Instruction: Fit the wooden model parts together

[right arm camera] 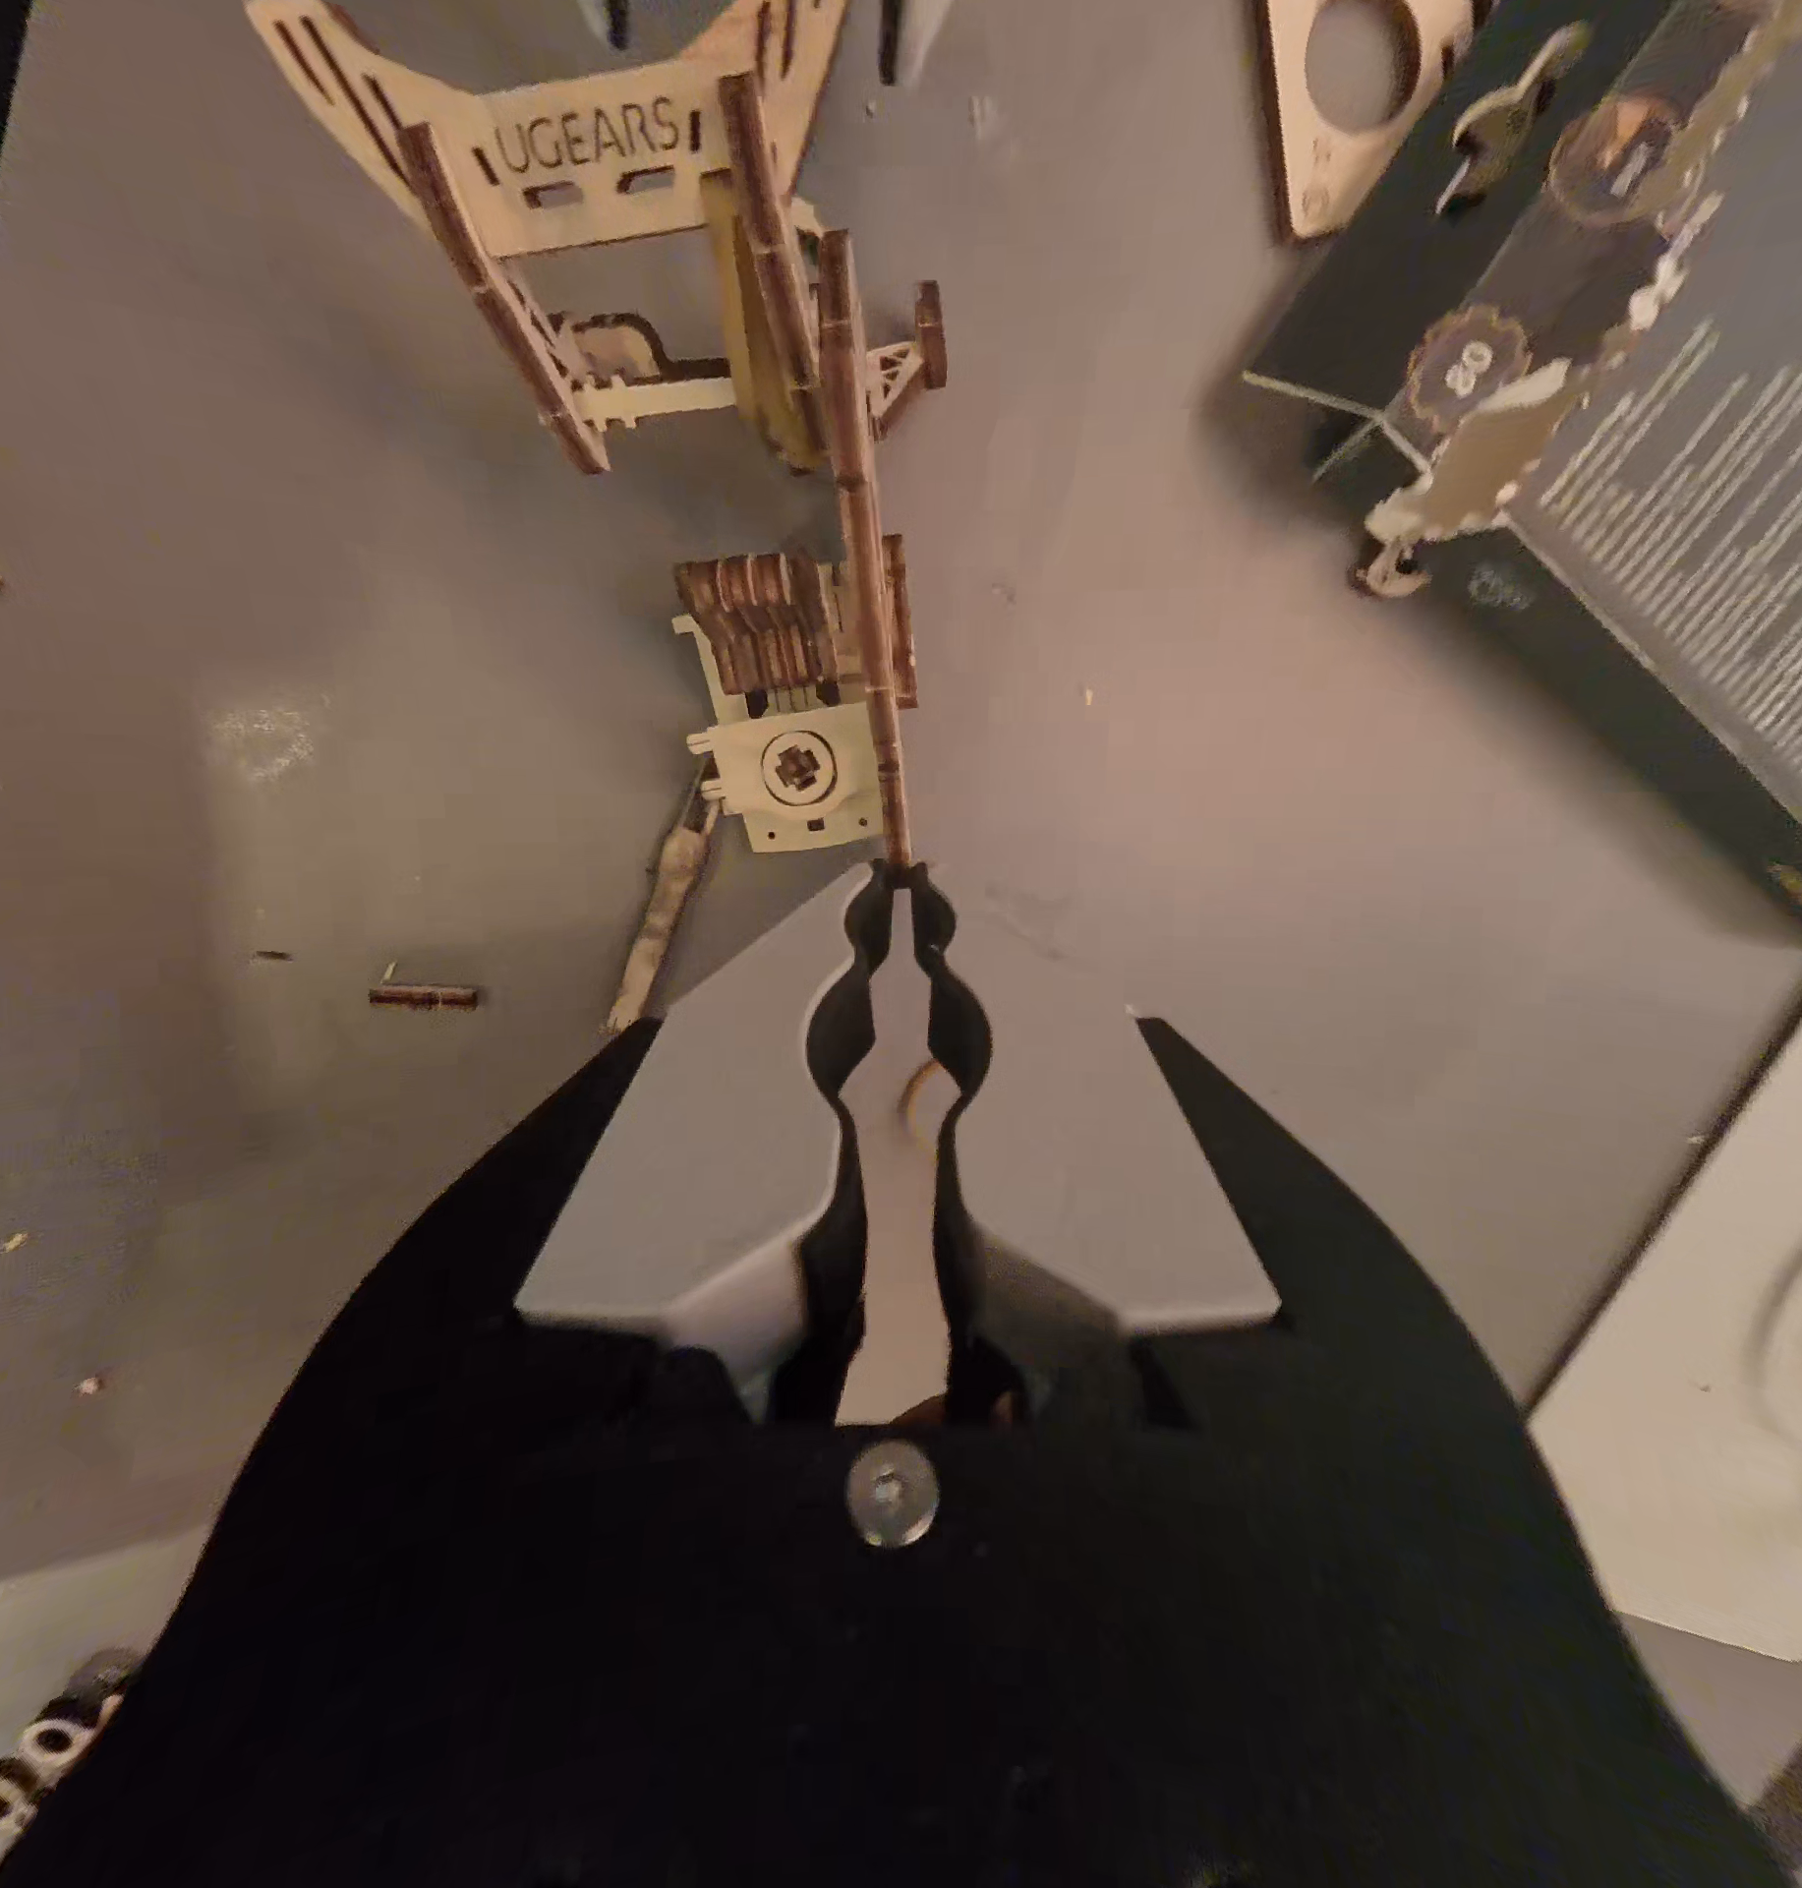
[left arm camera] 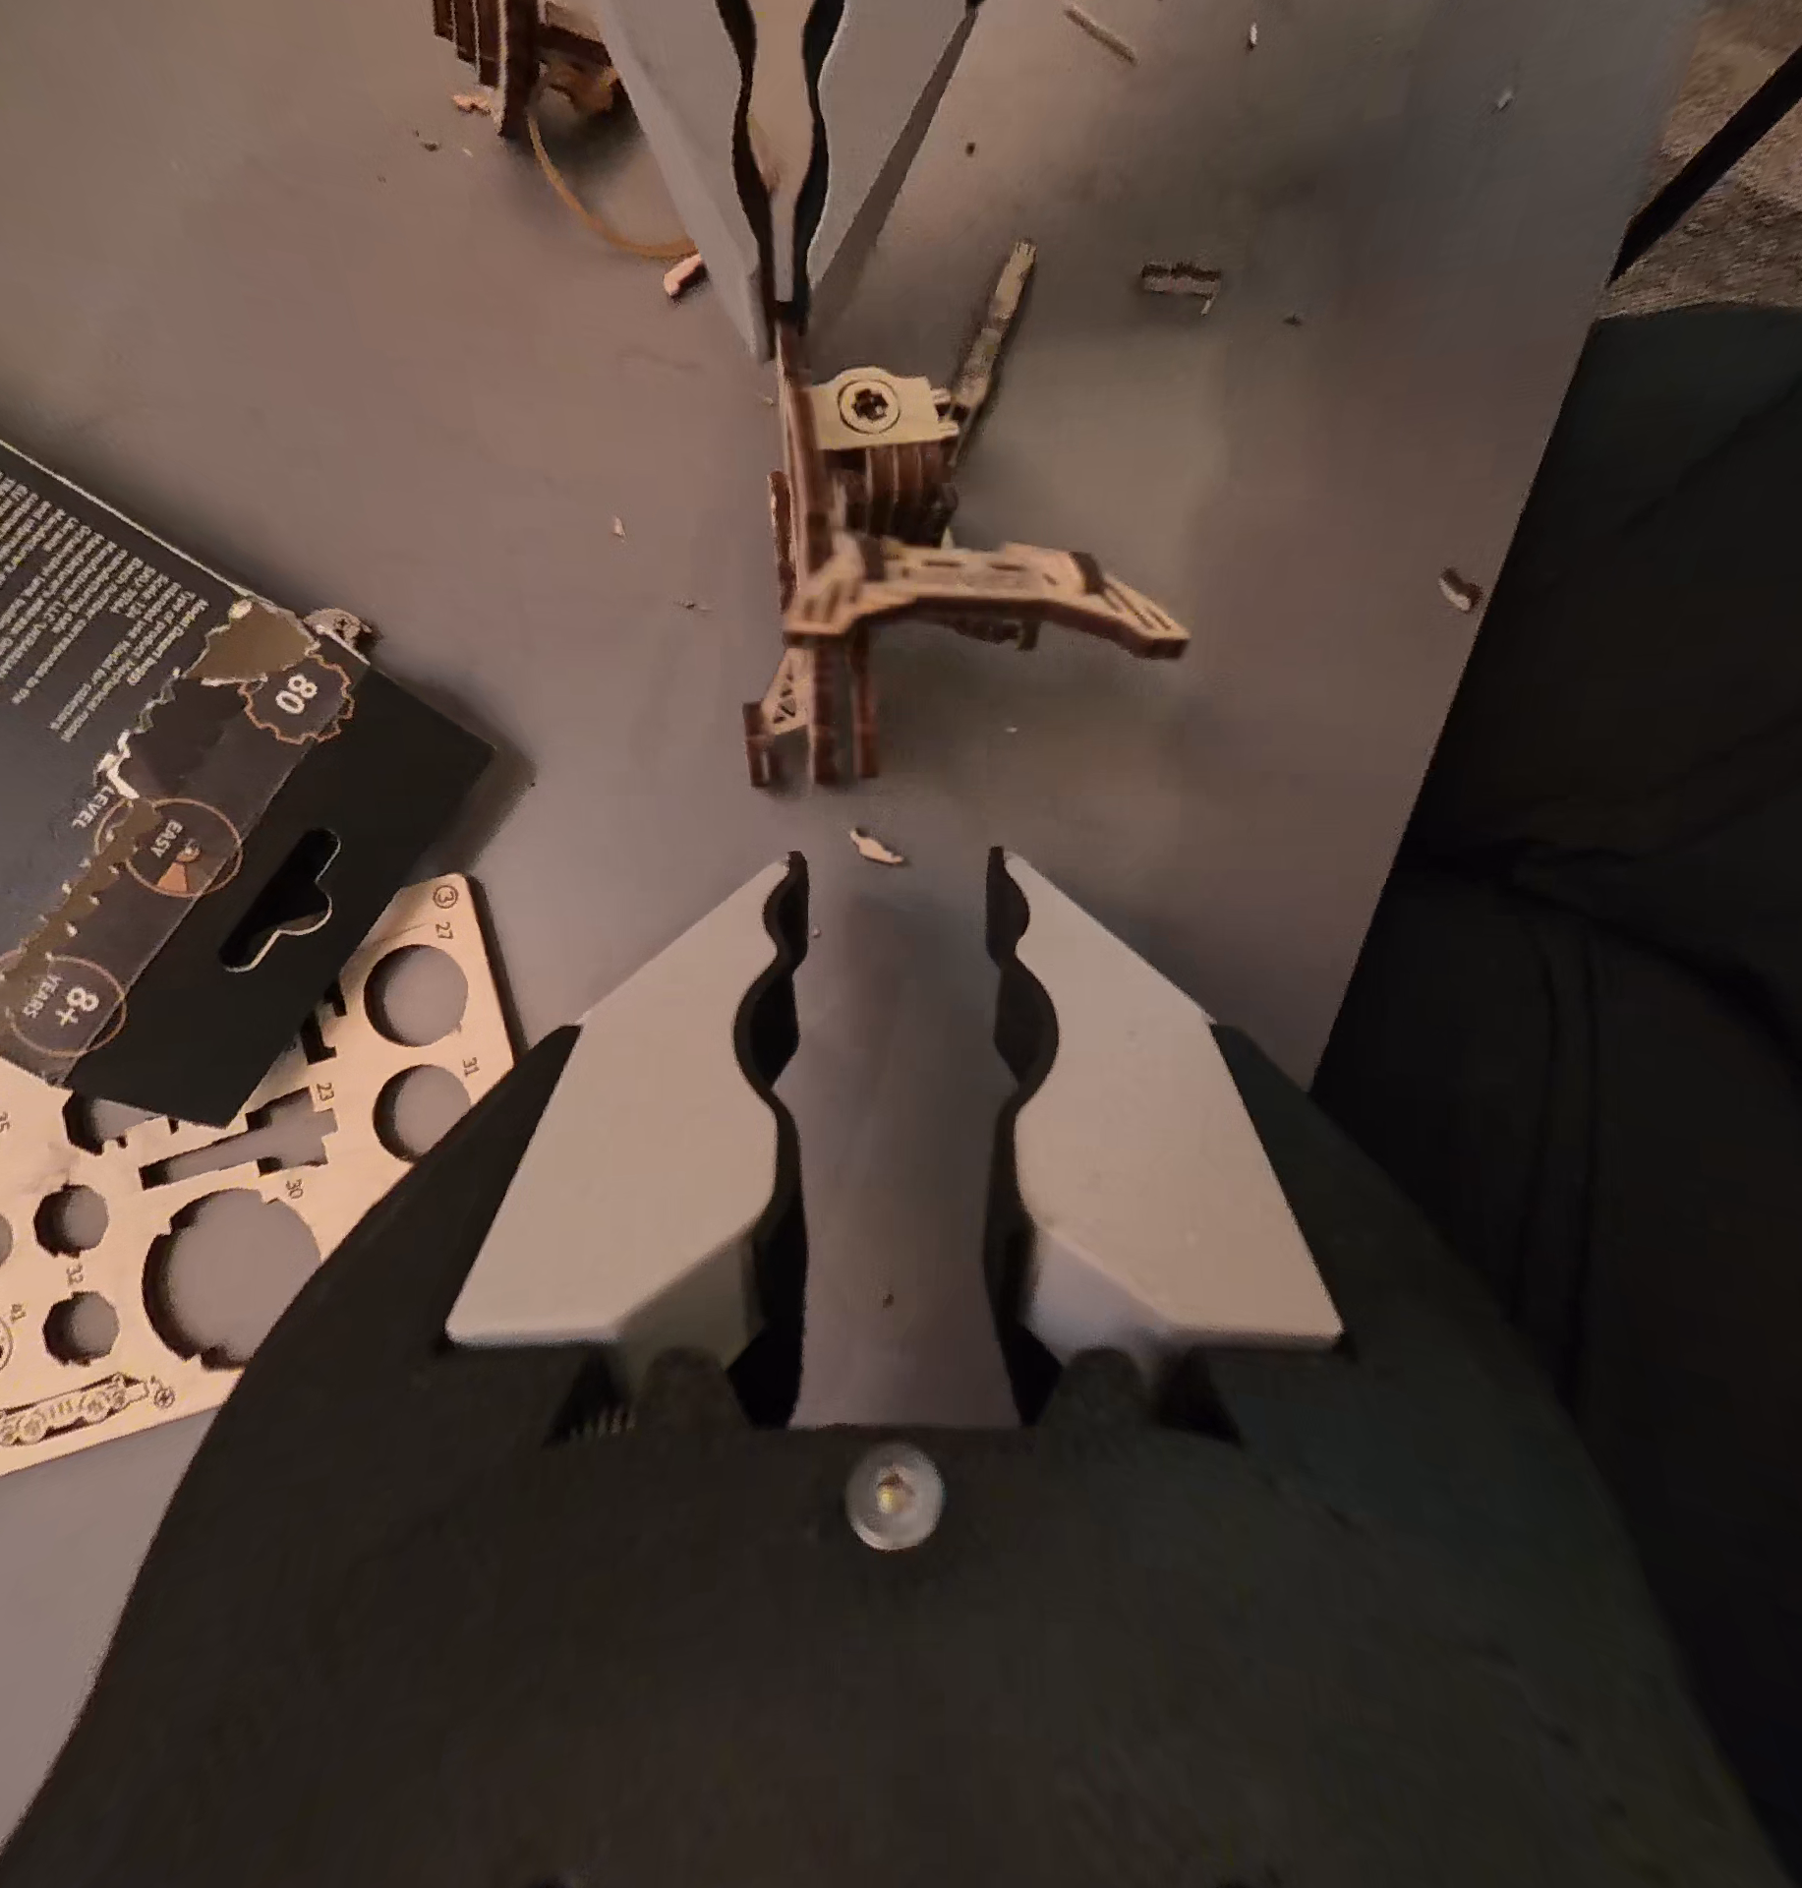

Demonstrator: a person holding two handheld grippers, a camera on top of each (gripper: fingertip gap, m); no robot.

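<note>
Right hand-held gripper (right arm camera: 898, 877) is closed at the tips on the end of a thin wooden rail on the wooden model (right arm camera: 774, 654), holding it just above the grey table (right arm camera: 1131, 715). Model has stacked discs w/ a round-hubbed plate near the gripper, and a wider lettered frame at its far end. Left hand-held gripper (left arm camera: 896, 868) sits open w/ nothing between the fingers, near the model (left arm camera: 876, 572) but not touching. Left of it: a punched-out wooden sheet (left arm camera: 263, 1206) w/ a dark torn package (left arm camera: 161, 766) lying partly over it. Small wood scraps (left arm camera: 1177, 281) scattered on the table.
</note>
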